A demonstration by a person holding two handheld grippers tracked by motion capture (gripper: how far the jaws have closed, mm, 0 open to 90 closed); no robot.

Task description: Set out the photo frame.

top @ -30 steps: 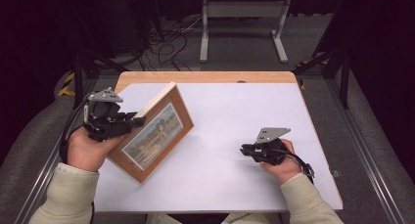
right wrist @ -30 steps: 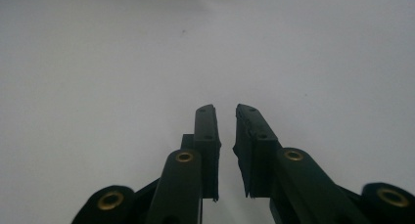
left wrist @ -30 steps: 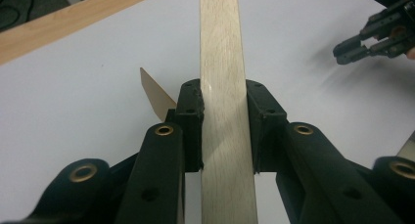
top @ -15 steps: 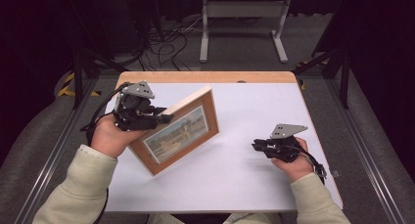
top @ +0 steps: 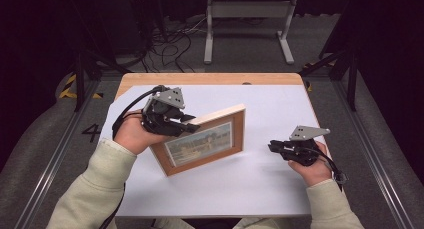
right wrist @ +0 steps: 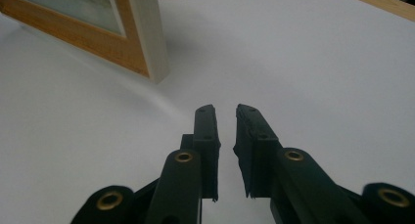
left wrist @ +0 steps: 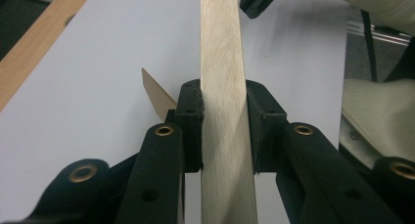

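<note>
A wooden picture frame (top: pixel 205 139) with a landscape print stands tilted on the white table top (top: pixel 260 189), its lower edge on the sheet. My left gripper (top: pixel 192 126) is shut on the frame's top rail. In the left gripper view the pale wood rail (left wrist: pixel 220 53) runs between both pads, and my left gripper (left wrist: pixel 225 121) presses on it from both sides. A brown stand flap (left wrist: pixel 155 94) pokes out behind. My right gripper (top: pixel 272 146) rests low on the table to the frame's right. In its own view my right gripper (right wrist: pixel 226 121) stands slightly open, with nothing between its jaws, pointing past the frame's corner (right wrist: pixel 147 48).
The white sheet covers a wooden table whose bare far edge (top: pixel 210 79) shows at the back. Cables (top: pixel 170 44) and a metal stand (top: pixel 245 19) lie on the floor beyond. Rails run along both sides of the table.
My left hand has carried the frame to the right and swung it round, so its face now looks more toward the near side. My right hand has drifted a little to the right.
</note>
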